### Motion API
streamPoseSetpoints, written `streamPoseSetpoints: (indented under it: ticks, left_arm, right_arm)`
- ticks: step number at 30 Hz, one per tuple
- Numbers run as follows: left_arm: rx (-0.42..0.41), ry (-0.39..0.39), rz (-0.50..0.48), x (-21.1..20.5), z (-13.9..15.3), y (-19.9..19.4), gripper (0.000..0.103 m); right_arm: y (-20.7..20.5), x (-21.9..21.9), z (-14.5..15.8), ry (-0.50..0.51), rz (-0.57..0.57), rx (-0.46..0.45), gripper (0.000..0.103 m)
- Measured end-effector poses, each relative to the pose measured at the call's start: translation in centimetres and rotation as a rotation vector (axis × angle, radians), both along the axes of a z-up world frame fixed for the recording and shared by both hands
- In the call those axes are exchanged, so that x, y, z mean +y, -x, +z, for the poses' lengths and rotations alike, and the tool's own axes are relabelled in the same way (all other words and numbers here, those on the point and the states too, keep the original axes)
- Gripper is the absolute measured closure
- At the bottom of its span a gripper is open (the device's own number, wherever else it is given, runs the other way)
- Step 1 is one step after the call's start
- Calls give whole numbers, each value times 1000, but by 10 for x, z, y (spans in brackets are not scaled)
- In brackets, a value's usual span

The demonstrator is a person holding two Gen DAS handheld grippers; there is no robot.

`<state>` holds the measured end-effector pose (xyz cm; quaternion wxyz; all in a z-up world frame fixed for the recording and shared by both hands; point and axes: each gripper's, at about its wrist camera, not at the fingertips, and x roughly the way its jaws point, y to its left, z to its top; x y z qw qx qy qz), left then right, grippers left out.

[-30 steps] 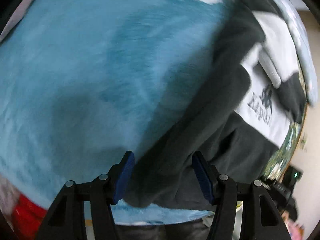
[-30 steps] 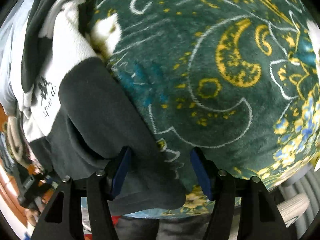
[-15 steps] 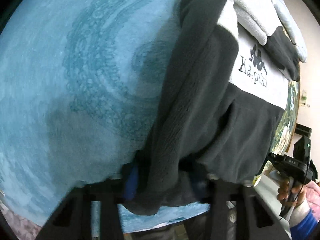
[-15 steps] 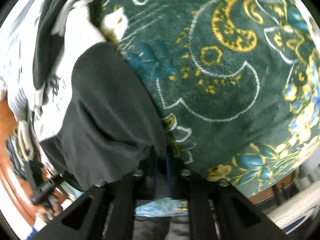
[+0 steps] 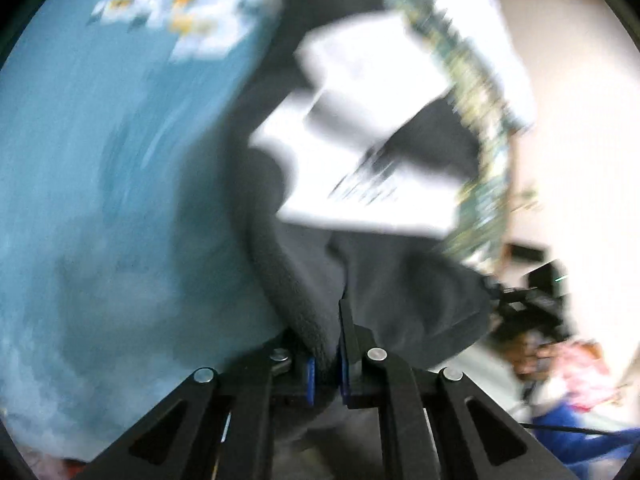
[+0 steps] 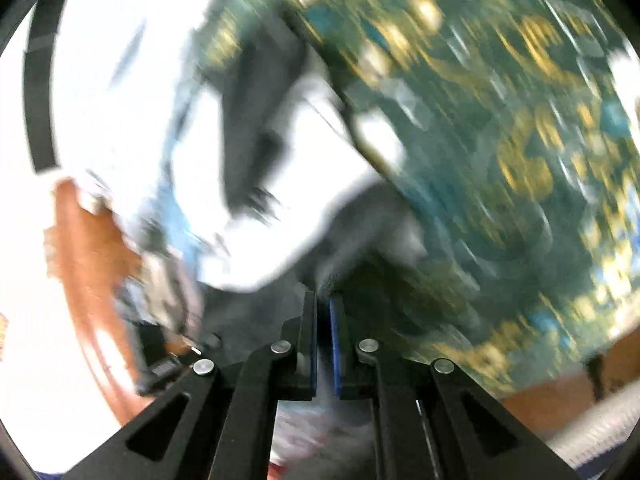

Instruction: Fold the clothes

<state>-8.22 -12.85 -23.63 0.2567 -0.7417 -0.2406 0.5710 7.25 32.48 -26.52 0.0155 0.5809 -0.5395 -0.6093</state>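
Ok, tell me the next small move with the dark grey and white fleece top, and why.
Probably carry the held edge forward over the white panel: the left gripper and right gripper are each shut on the dark grey and white fleece top, whose edge is raised above the blue patterned blanket.

From my left camera, the sweater (image 5: pixel 360 240) runs forward from between the fingers (image 5: pixel 310 376) of the left gripper (image 5: pixel 325 372), which are pinched on its near edge. The blanket (image 5: pixel 120 160) lies under it and spreads off to its left. Another person's hand (image 5: pixel 528 360) sits low at the right, beyond the sweater's edge. From my right camera, the right gripper (image 6: pixel 323 344) pinches the sweater's (image 6: pixel 248 128) near edge, the garment stretching ahead and left, the blanket (image 6: pixel 500 140) to its right.
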Motion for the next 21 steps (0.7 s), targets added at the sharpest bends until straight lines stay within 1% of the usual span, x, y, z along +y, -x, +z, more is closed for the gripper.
streamPoseSetpoints:
  ticks: [1, 3, 5, 6, 7, 8, 9, 10, 12, 14, 15, 16, 17, 18, 21]
  left_arm:
    - [9, -39, 37, 1, 10, 20, 94]
    - [8, -86, 131, 12, 17, 65, 94]
    - [-54, -111, 258, 7, 9, 103, 94]
    - [-87, -103, 308, 9, -2, 117, 94]
    - [-121, -95, 358, 10, -12, 130, 94]
    - [-154, -84, 403, 12, -23, 143, 94]
    - [-186, -52, 419, 18, -36, 148, 94]
    - [-217, -26, 425, 23, -45, 155, 94]
    - [-228, 0, 404, 34, -53, 158, 94]
    - [-220, 16, 365, 32, -53, 158, 92]
    - [-218, 16, 347, 30, -54, 157, 92]
    - [-218, 14, 340, 24, -57, 155, 92]
    - [-218, 11, 334, 21, -61, 154, 92]
    - [-220, 6, 333, 31, -70, 156, 92]
    - [-191, 8, 295, 28, -64, 154, 91]
  right_arm:
    - [14, 7, 8, 22, -57, 39, 102]
    - [46, 20, 19, 58, -183, 107, 102]
    - [75, 40, 19, 67, -267, 125, 102]
    - [92, 47, 17, 48, -275, 114, 102]
    - [108, 52, 15, 17, -267, 94, 102]
    - [122, 53, 12, -19, -234, 61, 102]
    - [130, 53, 8, -28, -209, 27, 102]
    - [135, 55, 5, -36, -180, -7, 100]
    - [135, 53, 4, -51, -109, -49, 99]
    - [125, 39, -7, -57, -53, -112, 98]
    - [116, 32, -14, -45, -36, -145, 93]
    - [107, 24, -21, -28, -25, -175, 75]
    - [99, 14, -25, -1, -18, -198, 61]
    - [92, 1, -25, 4, 3, -199, 42]
    - [87, -30, -15, -83, 92, -143, 41]
